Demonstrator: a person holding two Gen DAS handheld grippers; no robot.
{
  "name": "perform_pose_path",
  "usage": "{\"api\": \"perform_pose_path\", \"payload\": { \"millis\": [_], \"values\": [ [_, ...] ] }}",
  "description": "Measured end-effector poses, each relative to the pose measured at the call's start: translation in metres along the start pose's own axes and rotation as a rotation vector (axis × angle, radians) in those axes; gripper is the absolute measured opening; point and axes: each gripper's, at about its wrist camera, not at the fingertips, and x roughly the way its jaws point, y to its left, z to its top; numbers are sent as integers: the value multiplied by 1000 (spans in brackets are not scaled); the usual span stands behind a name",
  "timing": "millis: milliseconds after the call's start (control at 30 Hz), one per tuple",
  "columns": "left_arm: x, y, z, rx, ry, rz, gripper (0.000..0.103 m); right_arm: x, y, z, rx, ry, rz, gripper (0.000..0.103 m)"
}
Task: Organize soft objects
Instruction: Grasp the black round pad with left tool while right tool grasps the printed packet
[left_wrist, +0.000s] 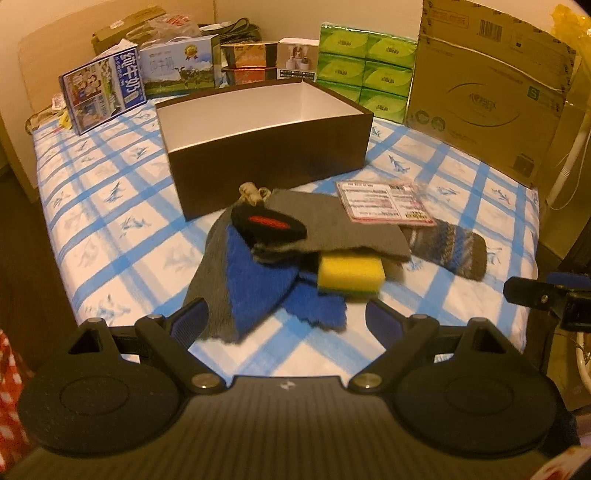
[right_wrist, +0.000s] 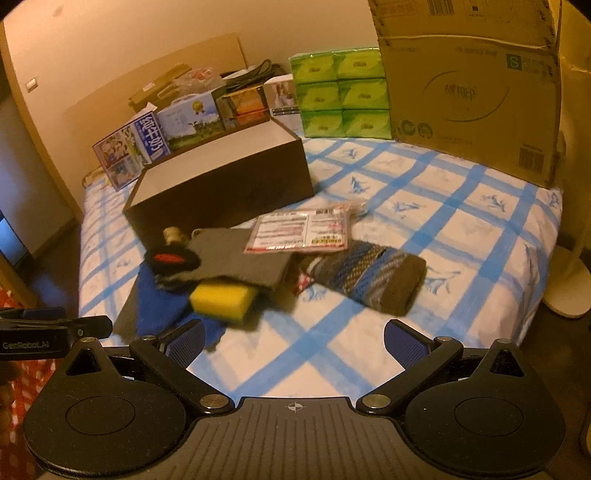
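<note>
A pile of soft things lies on the blue-checked bedsheet (left_wrist: 110, 236), just in front of an open dark brown box (left_wrist: 269, 162) with a white inside that shows nothing in it. In the pile, a yellow sponge (left_wrist: 349, 273) with a green underside sits partly under a grey cloth (left_wrist: 332, 225). A blue cloth (left_wrist: 258, 280) spreads to the near left of the sponge, over another grey piece. A small black item with a red patch (left_wrist: 269, 223) rests on top of the pile, and a beige knotted bit (left_wrist: 251, 194) pokes out behind it, touching the box's near wall or just short of it. A flat plastic packet with a printed label (left_wrist: 384, 203) lies on the far right part of the grey cloth, and a striped knitted sock (right_wrist: 369, 280) reaches out to the right from under it.

The left gripper (left_wrist: 286, 321) hovers near the blue cloth with its fingers wide apart, holding nothing. The right gripper (right_wrist: 293, 341) is likewise spread and empty, over bare sheet just near of the sponge and sock.

Along the far edge stand milk cartons (left_wrist: 103, 96), green tissue packs (left_wrist: 365, 77) and a large cardboard box (left_wrist: 491, 96) on the right. None of these lies between the grippers and the pile.
</note>
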Motion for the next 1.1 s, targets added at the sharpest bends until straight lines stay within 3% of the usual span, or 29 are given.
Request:
{"api": "perform_pose_path", "payload": {
  "millis": [600, 1100],
  "values": [
    [106, 4, 49, 102, -10, 32, 88, 84, -31, 35, 31, 20, -41, 98],
    [156, 0, 55, 197, 42, 87, 90, 137, -46, 50, 57, 60, -55, 98]
  ]
}}
